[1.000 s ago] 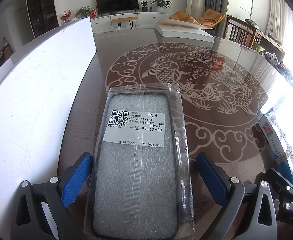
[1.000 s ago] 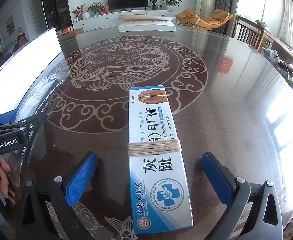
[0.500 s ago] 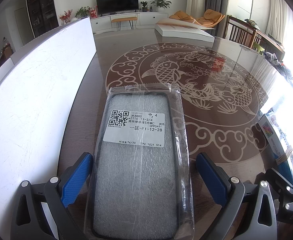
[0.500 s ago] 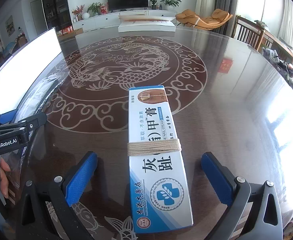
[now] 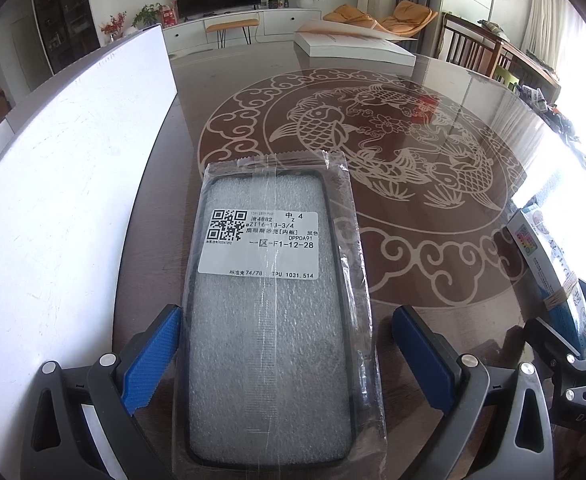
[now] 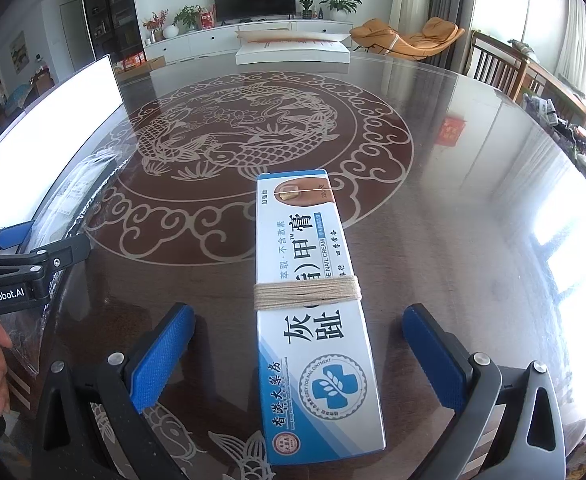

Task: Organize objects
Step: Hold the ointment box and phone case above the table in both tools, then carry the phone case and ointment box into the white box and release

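Blue-padded left tongs (image 5: 285, 356) sit spread wide on either side of a bagged phone case (image 5: 273, 312), w/ neither pad touching it; the near end of the bag lies flat on the glossy bench (image 5: 433, 264), between the pads. Right tongs (image 6: 299, 354) are equally wide open around a nail-cream box (image 6: 313, 304) bound w/ string (image 6: 307, 292), also untouched. Taking the carp medallion (image 6: 245, 148) inlaid in the bench as marker: the case lies at its left rim, the box overlaps its near rim, and a white board (image 5: 65, 184) stands further left of the case.

Risks, judged from this pose: the slick plastic bag may crumple or slide out if the pads close on loose film rather than the case's frame. The box is narrow vs. the spread, so an off-centre squeeze could skate it across the polished top. Beyond the medallion, a flat white carton (image 6: 293, 50) rests at the far edge.
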`<state>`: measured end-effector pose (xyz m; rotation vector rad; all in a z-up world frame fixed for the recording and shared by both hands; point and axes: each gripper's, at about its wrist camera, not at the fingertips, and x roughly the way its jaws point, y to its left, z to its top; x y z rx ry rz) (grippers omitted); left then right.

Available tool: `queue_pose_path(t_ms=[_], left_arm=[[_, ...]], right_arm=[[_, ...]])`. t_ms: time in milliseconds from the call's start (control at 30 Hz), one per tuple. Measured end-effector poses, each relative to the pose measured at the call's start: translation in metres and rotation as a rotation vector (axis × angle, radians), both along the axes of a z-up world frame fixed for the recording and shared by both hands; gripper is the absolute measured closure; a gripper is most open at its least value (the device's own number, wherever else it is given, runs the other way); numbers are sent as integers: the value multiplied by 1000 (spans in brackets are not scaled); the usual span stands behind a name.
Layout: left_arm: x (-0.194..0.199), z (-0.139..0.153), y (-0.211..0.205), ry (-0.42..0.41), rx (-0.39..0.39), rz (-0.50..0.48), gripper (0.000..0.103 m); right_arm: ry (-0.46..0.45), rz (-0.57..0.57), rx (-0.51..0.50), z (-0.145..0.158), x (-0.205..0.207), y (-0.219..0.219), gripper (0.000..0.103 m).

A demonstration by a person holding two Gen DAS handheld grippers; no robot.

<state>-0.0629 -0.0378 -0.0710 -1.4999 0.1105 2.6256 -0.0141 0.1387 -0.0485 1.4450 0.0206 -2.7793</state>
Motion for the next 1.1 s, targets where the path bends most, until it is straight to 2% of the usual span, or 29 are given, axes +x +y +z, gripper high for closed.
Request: queue_pose_path(t_ms=[67,133,167,200,233,300,367,467,567,667,733,833,900,967,1100], left_arm=[[-4,0,0,-44,-4,1,0],[-2,1,-1,-38,-5,3,0],[2,3,-2,-3,-4,4,12],[5,5,-3,27,0,-2,29],[6,6,-3,34,-2,-12,28],[8,6,-6,34,11,-3,29],[18,12,-10,52,39,4,29],[43,33,-12,104,85,-7,29],[65,65,-20,147,176,-14,29],[81,107,-45,200,264,4,29],[90,136,-72,253,283,36,29],[96,163,-121,308,236,114,29],[95,168,-156,310,177,181,29],[90,162,-191,288,96,258,29],[84,136,-248,198,-2,386,29]], right_arm=[[-21,15,0,0,-2,2,0],[-107,40,2,3,-11,3,0],[-146,45,-8,4,-15,5,1],[-161,45,-21,7,-17,7,20],[-148,48,1,12,-17,8,60],[-165,56,17,17,-20,11,59],[-177,45,-44,20,-16,19,59],[-150,31,-100,36,-2,23,59],[-105,47,-131,62,10,14,59],[-48,93,-169,95,16,-7,59],[-9,135,-215,120,16,-29,59],[25,219,-299,148,12,-75,59],[29,287,-355,161,9,-114,59],[13,365,-404,170,5,-156,59],[-36,504,-414,170,0,-241,59]])
